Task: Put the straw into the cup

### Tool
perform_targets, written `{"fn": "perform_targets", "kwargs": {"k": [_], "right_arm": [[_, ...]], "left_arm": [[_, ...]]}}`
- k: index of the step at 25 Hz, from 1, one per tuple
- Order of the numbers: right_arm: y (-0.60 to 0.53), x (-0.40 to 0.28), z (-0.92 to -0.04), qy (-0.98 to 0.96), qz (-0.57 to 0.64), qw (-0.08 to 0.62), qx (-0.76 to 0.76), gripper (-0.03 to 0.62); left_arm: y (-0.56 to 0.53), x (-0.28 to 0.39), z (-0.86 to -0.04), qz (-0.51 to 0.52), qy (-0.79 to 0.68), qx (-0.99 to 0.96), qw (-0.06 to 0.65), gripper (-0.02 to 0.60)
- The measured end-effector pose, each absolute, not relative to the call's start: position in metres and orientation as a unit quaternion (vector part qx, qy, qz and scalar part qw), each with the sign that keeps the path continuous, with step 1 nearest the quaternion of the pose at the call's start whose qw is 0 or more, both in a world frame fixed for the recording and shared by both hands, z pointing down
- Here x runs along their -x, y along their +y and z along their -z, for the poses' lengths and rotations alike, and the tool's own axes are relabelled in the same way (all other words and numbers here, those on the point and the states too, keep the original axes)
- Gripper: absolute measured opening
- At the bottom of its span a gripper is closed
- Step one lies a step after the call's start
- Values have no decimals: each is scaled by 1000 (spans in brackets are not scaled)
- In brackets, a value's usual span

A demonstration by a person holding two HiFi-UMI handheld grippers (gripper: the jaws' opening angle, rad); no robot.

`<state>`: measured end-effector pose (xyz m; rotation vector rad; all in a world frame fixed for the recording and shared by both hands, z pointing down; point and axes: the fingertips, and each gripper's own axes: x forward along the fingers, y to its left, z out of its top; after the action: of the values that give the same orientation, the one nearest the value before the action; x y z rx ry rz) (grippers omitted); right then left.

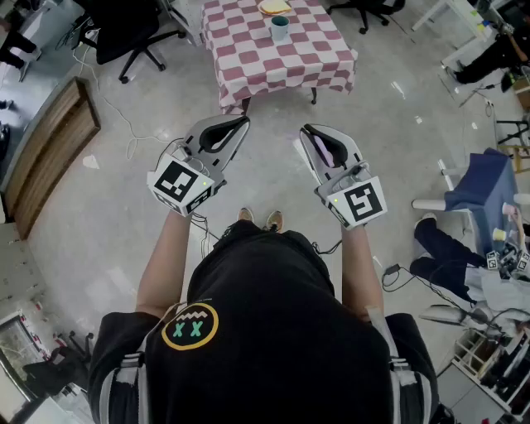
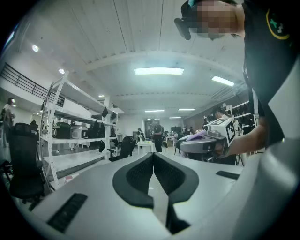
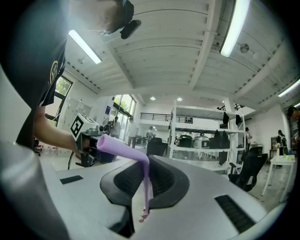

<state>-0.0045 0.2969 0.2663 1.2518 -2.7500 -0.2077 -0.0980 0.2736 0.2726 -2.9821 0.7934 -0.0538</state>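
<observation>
Lilac bendy plastic straw (image 3: 146,183) secured for distant teal cup (image 1: 280,27).
Right gripper (image 1: 308,132) fingers clamp it; left gripper (image 1: 242,124) fingers together, empty.

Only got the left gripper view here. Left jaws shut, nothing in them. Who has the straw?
Observer: The right gripper has it. The purple straw is pinched between its pads and bends where it leaves them.
Operator: Cup location?
Observer: The cup stands on the checkered table, far ahead of the right gripper.
Operator: Anything near the cup?
Observer: A flat yellowish item lies just beyond it, at the table's far edge.
</observation>
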Motion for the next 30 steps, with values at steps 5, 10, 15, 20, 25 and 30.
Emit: {"fn": "perform_targets", "kwargs": {"k": [5,10,15,20,25,30], "right_arm": [[294,2,-267,-906,70,56,-413,44],[294,2,-267,-907,67,55,-411,44],[294,0,-266,-908,68,48,-410,48],[295,-7,-268,-908,66,48,-412,48],[297,-16,-267,-908,67,41,-411,48],[303,-25,-264,-912,65,29,-404,49]], "left_arm": [[272,96,-272,17,259,965,30,20],[271,97,-271,18,261,965,29,20],[272,93,-271,19,262,965,31,20],[273,87,-272,21,263,964,30,20],[276,77,-271,25,263,964,34,20],[283,66,-270,27,272,961,35,20]]}}
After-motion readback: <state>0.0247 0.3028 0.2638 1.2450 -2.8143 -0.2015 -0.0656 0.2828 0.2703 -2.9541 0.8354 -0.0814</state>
